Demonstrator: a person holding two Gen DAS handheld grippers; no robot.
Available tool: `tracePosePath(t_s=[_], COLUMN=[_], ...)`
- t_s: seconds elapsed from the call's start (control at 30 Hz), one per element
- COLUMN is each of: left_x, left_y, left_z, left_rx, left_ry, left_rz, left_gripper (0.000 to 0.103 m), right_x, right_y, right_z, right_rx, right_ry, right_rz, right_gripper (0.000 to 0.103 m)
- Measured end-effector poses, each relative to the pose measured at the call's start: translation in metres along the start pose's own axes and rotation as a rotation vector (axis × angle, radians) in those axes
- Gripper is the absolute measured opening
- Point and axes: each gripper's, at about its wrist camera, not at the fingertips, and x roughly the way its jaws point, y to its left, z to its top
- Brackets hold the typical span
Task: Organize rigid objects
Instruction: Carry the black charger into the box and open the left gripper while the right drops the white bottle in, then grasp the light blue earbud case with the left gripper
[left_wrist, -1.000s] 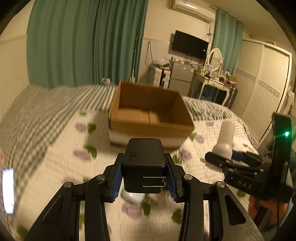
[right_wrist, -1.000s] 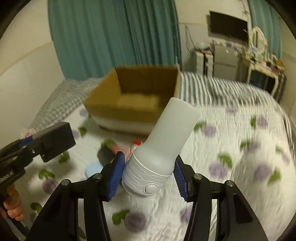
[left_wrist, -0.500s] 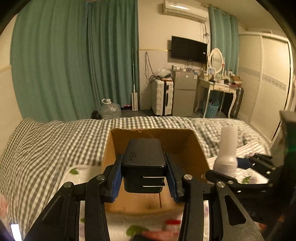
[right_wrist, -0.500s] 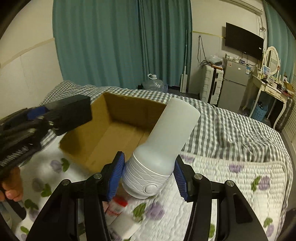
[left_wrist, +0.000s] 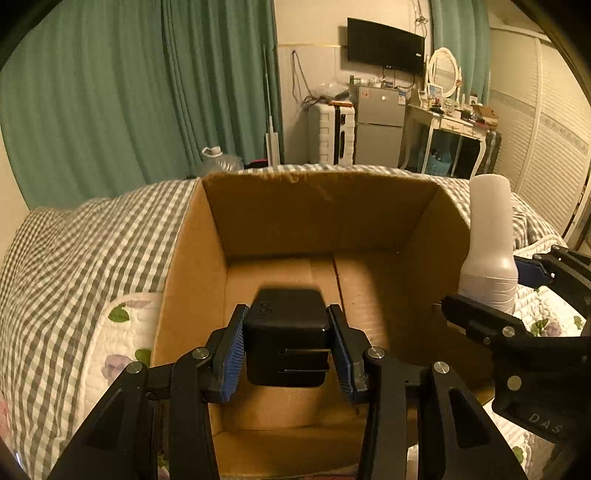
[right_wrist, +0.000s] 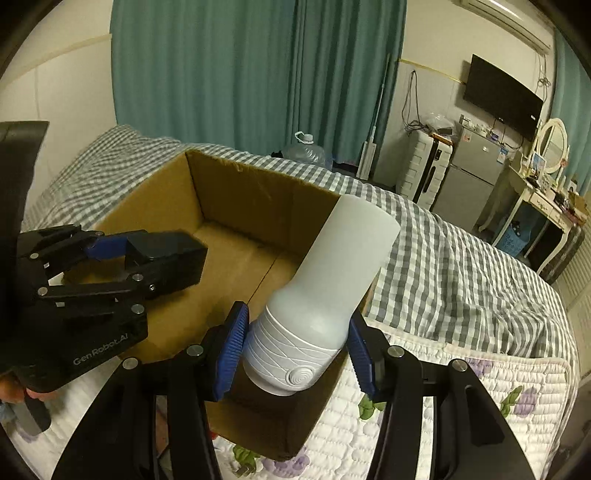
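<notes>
The left tongs (left_wrist: 286, 349) pinch a black charger block (left_wrist: 286, 343) between their blue pads, spread only as wide as the block, its two metal prongs facing the camera. In the right wrist view the same left tongs (right_wrist: 122, 254) hold the block over the near-left part of the open cardboard box (right_wrist: 236, 192), above its floor and not touching it.

The right tongs (right_wrist: 295, 345) clamp the ribbed lower part of a white bottle (right_wrist: 325, 291), which leans away and to the right, its flat top tilted over the box's right wall. In the left wrist view the bottle (left_wrist: 489, 240) stands just outside the box's right wall (left_wrist: 439, 236).

The box sits on the bed, resting on a white floral quilt (right_wrist: 480, 391) with a grey checked blanket (right_wrist: 461, 258) behind it. Its brown floor shows a centre seam. Teal curtains (left_wrist: 129, 92) hang beyond the far edge of the bed.

Half a second ago both tongs were short of the box, the block in front of its near wall and the bottle beside it; now the block hangs inside the opening and the bottle is at the right rim. Both grips look unchanged.
</notes>
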Motion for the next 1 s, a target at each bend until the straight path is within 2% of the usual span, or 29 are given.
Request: tracePosePath(t_s=[0.07,0.13,0.2,0.4,0.57,0.77,1.0], left_x=[-0.008,-0.015,-0.021,-0.045,-0.090,-0.130,-0.136], left_y=[-0.002,-0.003,-0.003,0.009,0.011,0.008,0.019], left_z=[0.001,0.003,0.005,0.001,-0.013,-0.050,-0.105], left_rx=[0.014,0.033,0.047,0.009,-0.005,-0.033,-0.094], left_ry=[-0.044,-0.066,-0.073,-0.099,-0.152,-0.164,-0.081], left_rz=[0.029,0.056,0.060,0.065,0.067,0.058,0.077], left_gripper=[0.047,0.060,0.060,0.060,0.061,0.063,0.063], right_x=[0.000,-0.002,-0.005,-0.050,-0.101,-0.134,-0.147], right_y=[-0.001,0.001,0.004,0.004,0.008,0.020,0.021], right_z=[0.002,0.003,0.004,-0.004,-0.021,-0.058,-0.098], right_rx=[0.002,0.001,-0.018,-0.026,-0.027,0.000,0.026], right_ry=[-0.009,-0.006,0.005,-0.098,-0.189,-0.197,-0.154], right_rz=[0.013,0.026,0.011,-0.064,-0.122,-0.127,-0.117], right_gripper=[0.052,0.053,0.060,0.086,0.095,0.097,0.097])
